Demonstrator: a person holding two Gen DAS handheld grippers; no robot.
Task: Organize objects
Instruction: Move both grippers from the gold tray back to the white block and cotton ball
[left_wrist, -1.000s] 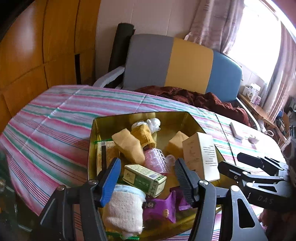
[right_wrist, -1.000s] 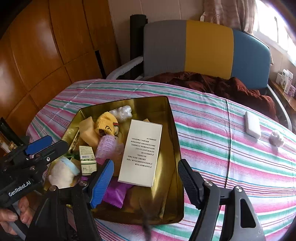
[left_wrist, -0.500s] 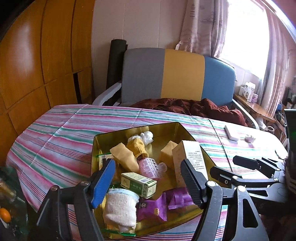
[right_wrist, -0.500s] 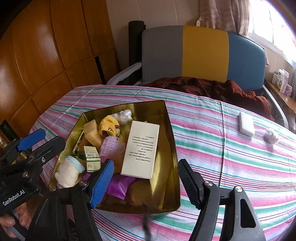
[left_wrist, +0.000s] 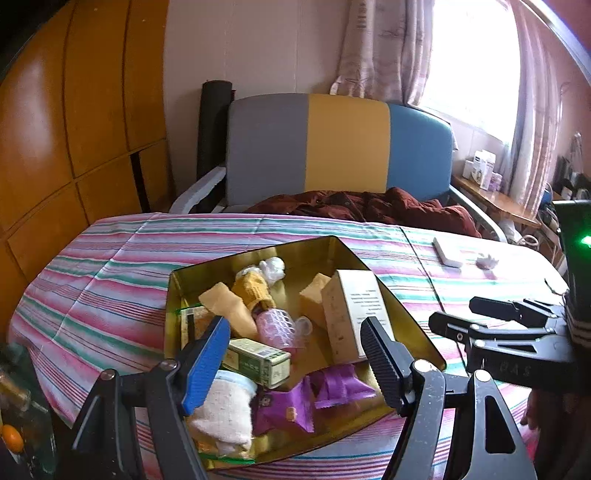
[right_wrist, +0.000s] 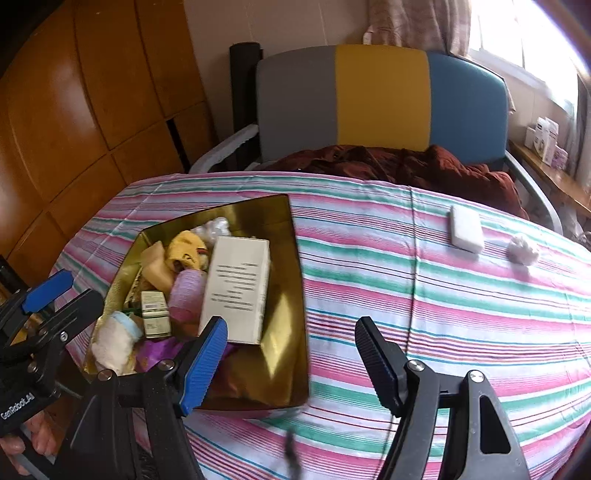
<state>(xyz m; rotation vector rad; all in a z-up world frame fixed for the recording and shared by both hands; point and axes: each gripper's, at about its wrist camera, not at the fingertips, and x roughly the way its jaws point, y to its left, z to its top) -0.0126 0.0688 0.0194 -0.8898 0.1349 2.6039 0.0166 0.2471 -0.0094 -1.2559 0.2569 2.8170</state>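
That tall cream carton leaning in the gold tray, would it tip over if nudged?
Probably. The cream carton leans on the clutter in the gold tray, so it would likely slide flat. It looks like thin cardboard, so probably light and crushable.

A striped tablecloth (right_wrist: 424, 295) covers the table, bearing a gold tin (right_wrist: 288, 295), a white bar (right_wrist: 466, 229) and a crumpled white wad (right_wrist: 522, 249).

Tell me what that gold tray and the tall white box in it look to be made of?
The tray looks like thin metal with a glossy gold finish: it mirrors light and nearby colours. The white box looks like matte printed cardboard, with crisp folded edges and small text.
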